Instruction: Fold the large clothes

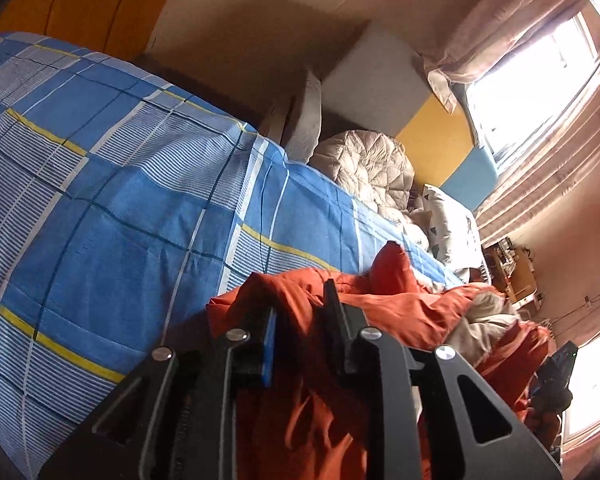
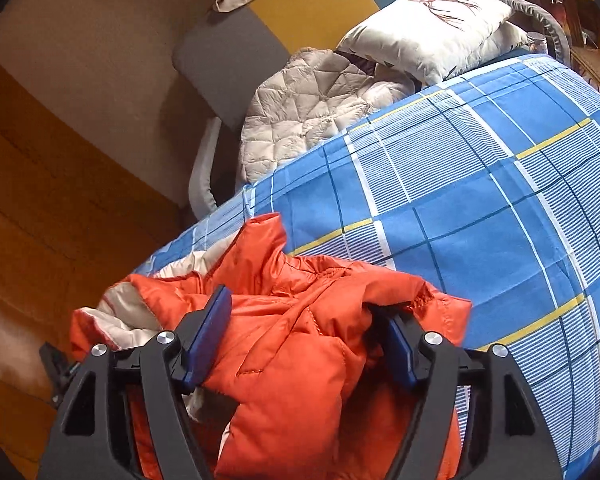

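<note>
An orange padded jacket (image 1: 400,304) with a pale lining lies crumpled on the bed, at the bottom of both views. In the left wrist view my left gripper (image 1: 302,300) hangs just over it. Its jaws stand a narrow gap apart, orange fabric shows in that gap, and the pads do not press on it. In the right wrist view my right gripper (image 2: 304,304) is spread wide, and a bulging fold of the jacket (image 2: 300,364) sits loose between its blue pads (image 2: 210,332). The jacket's lower part is hidden under both grippers.
The bed has a blue checked sheet (image 2: 480,200), bare beyond the jacket. A beige quilted garment (image 2: 312,108) and a white pillow (image 2: 432,28) lie at the head end. Grey, yellow and blue wall panels (image 2: 312,0) stand behind. Curtains and a bright window (image 1: 540,80) are to one side.
</note>
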`<control>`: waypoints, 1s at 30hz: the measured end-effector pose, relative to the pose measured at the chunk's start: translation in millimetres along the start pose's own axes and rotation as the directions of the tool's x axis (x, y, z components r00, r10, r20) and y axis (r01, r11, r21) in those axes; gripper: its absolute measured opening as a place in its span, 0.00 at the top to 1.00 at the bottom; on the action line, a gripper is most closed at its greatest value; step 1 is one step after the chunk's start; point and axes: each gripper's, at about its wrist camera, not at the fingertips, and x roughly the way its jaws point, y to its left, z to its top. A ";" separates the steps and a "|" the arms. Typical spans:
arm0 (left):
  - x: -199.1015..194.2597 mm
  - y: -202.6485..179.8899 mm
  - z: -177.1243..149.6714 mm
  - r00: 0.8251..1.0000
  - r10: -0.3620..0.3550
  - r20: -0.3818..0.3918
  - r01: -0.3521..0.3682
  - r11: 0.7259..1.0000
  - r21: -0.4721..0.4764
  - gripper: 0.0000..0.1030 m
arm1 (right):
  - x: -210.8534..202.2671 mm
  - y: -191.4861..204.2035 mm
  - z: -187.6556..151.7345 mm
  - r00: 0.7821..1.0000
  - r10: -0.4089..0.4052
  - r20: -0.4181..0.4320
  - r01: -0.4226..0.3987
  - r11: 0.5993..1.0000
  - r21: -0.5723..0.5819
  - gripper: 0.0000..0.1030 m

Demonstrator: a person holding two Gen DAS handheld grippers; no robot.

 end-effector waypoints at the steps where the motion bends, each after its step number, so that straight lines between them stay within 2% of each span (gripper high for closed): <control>1: -2.0 -1.1 1.0 1.000 -0.001 0.005 0.002 1.000 -0.001 0.76 | -1.8 1.4 0.7 1.000 0.002 0.005 -0.002 1.000 0.002 0.30; 4: -7.9 -1.8 3.7 1.000 -0.017 0.014 0.017 1.000 -0.017 0.62 | -6.6 3.1 2.2 1.000 0.011 0.022 -0.011 1.000 0.008 0.25; 5: -11.4 -1.8 4.5 0.999 -0.028 0.024 0.029 0.999 -0.026 0.52 | -10.3 4.0 2.7 0.999 0.018 0.034 -0.019 1.000 0.015 0.23; 8: -26.3 -3.2 9.3 0.996 -0.034 0.080 0.038 0.998 -0.042 0.37 | -20.6 5.0 6.2 0.997 0.041 0.069 -0.043 0.999 0.031 0.18; 14: -50.7 -1.4 14.5 0.992 -0.029 0.123 0.033 0.999 -0.026 0.34 | -46.5 4.9 10.2 0.987 0.054 0.149 -0.060 0.998 0.036 0.15; 17: -55.8 2.8 5.2 0.994 -0.019 0.112 0.019 1.000 0.001 0.33 | -59.6 3.8 6.3 0.983 0.053 0.178 -0.059 0.998 0.028 0.15; 19: -53.9 7.0 -7.9 0.997 -0.016 0.079 0.013 0.999 0.032 0.33 | -63.7 1.6 -1.3 0.984 0.025 0.179 -0.026 1.000 0.004 0.15; 24: -41.0 23.7 -47.2 1.000 0.000 -0.013 0.001 0.998 0.065 0.33 | -54.9 -20.4 -36.9 0.991 -0.074 0.108 0.078 0.996 -0.039 0.15; 29: -38.2 41.3 -82.6 0.997 -0.047 -0.062 0.049 0.998 0.029 0.35 | -47.3 -47.9 -75.0 0.996 -0.084 0.042 0.085 0.996 -0.019 0.15; 30: -38.5 44.5 -88.7 0.996 -0.053 -0.067 0.054 0.998 0.020 0.39 | -46.3 -50.6 -81.5 0.996 -0.083 0.033 0.084 0.996 -0.018 0.15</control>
